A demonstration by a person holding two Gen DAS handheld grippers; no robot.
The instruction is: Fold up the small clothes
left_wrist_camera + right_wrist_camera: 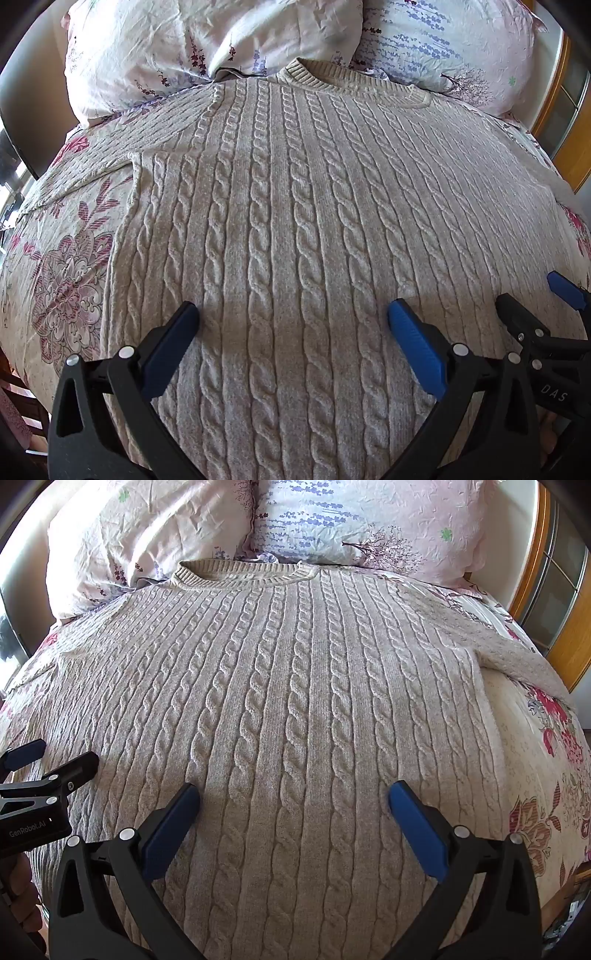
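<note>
Sweater (295,221), flat on bed (66,266), collar toward pillows (184,44).
Left claw (293,317), right claw (293,797): both apart, empty, above hem, likely ready to fold.

Bright daylight, soft shadows, sharp focus, fisheye-bowed edges.

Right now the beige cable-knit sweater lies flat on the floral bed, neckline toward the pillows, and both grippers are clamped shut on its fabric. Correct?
Not quite. The sweater does lie flat on the bed, neckline toward the pillows, but both grippers are open. The left wrist view shows the left gripper spread wide over the knit, holding nothing; the right wrist view shows the same for the right gripper.
</note>
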